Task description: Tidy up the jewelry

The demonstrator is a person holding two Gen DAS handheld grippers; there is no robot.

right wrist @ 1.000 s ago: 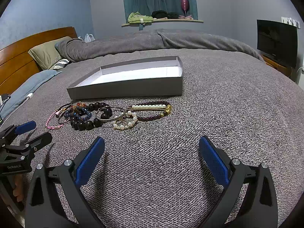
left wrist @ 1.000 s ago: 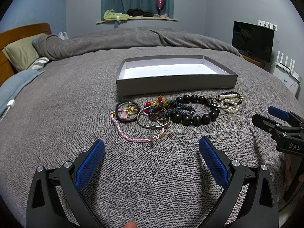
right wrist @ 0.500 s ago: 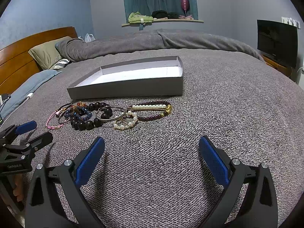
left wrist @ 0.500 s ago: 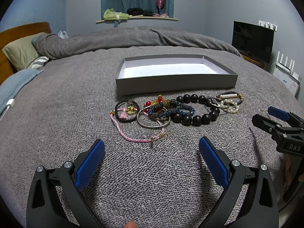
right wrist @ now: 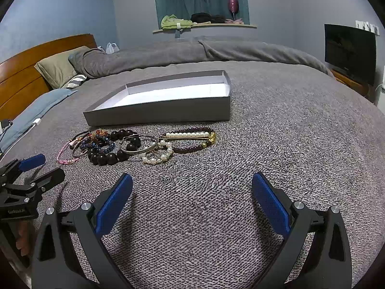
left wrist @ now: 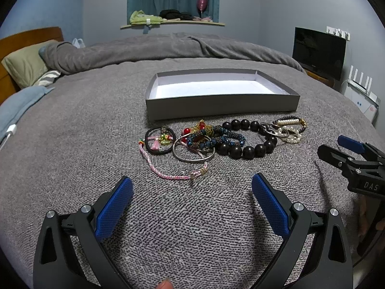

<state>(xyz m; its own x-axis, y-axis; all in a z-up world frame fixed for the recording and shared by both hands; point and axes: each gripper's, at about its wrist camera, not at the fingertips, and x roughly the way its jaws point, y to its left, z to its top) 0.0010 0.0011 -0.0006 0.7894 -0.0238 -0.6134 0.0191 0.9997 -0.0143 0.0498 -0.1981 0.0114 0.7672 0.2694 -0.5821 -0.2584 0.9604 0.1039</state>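
Note:
A shallow grey box (left wrist: pixel 221 103) with a white inside lies on the grey bedspread; it also shows in the right wrist view (right wrist: pixel 168 110). In front of it lies a row of jewelry: a pink cord bracelet (left wrist: pixel 168 172), a silver bangle (left wrist: pixel 192 157), a black bead bracelet (left wrist: pixel 250 147) and a pearl piece (left wrist: pixel 288 134). The right wrist view shows the black beads (right wrist: pixel 105 156), a pearl bracelet (right wrist: pixel 158 156) and a dark bead strand (right wrist: pixel 192 142). My left gripper (left wrist: pixel 192 192) is open and empty, short of the pink cord. My right gripper (right wrist: pixel 192 192) is open and empty, short of the pearls.
Pillows (left wrist: pixel 26 65) and a wooden headboard (right wrist: pixel 28 77) are at the left. A rolled grey duvet (left wrist: pixel 168 48) lies behind the box. A television (left wrist: pixel 318 51) stands at the right. A white charger and cable (left wrist: pixel 9 131) lie at the left bed edge.
Both views have hardly shifted. Both grippers stay open and the jewelry has not moved.

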